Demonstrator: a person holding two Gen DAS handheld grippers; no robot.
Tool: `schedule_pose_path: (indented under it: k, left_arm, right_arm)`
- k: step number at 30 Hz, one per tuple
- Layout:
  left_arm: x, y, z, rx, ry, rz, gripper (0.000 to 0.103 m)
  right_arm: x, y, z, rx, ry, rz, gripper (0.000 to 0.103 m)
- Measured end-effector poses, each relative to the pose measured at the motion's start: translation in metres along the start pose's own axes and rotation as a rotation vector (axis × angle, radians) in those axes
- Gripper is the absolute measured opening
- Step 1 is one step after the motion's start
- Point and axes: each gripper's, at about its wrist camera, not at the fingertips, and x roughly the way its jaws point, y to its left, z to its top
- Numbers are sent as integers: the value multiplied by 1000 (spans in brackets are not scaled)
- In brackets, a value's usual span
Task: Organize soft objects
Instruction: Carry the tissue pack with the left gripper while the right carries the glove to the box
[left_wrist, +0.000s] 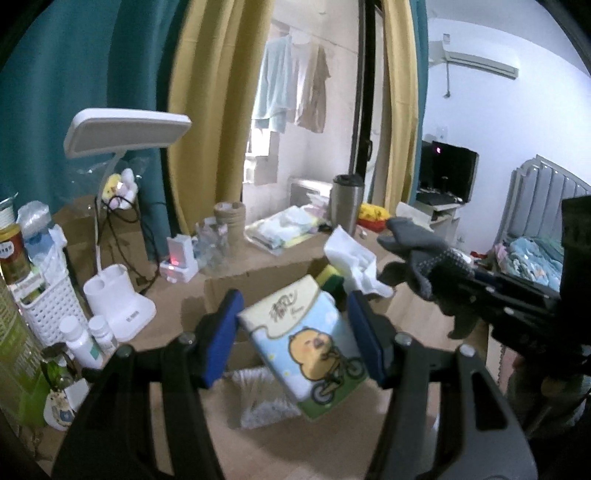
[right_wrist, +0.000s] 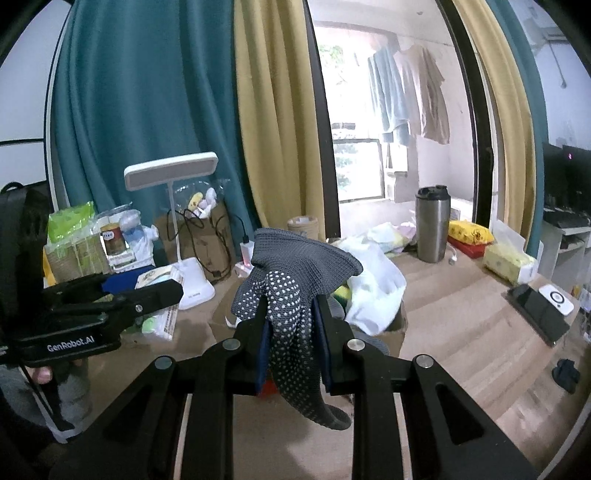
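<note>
The cardboard box (right_wrist: 395, 325) is hiding behind the grey dotted glove (right_wrist: 291, 295) — its contents mostly covered by white cloth (right_wrist: 373, 288).

"GenRobot.AI" stands in white on the left claw (right_wrist: 147, 295) body.

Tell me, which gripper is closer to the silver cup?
Right, probably. The right gripper, holding the grey glove, sits on the silver cup's side of the table. The left gripper, holding the tissue pack, is farther over by the lamp.
</note>
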Motion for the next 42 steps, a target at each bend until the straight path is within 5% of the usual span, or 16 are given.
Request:
schedule_pose_path:
  k: [42]
  left_arm:
    - [112,32,32,-22,36,120,60]
  right_arm:
    - [130,-20,38,-6,56,162,23]
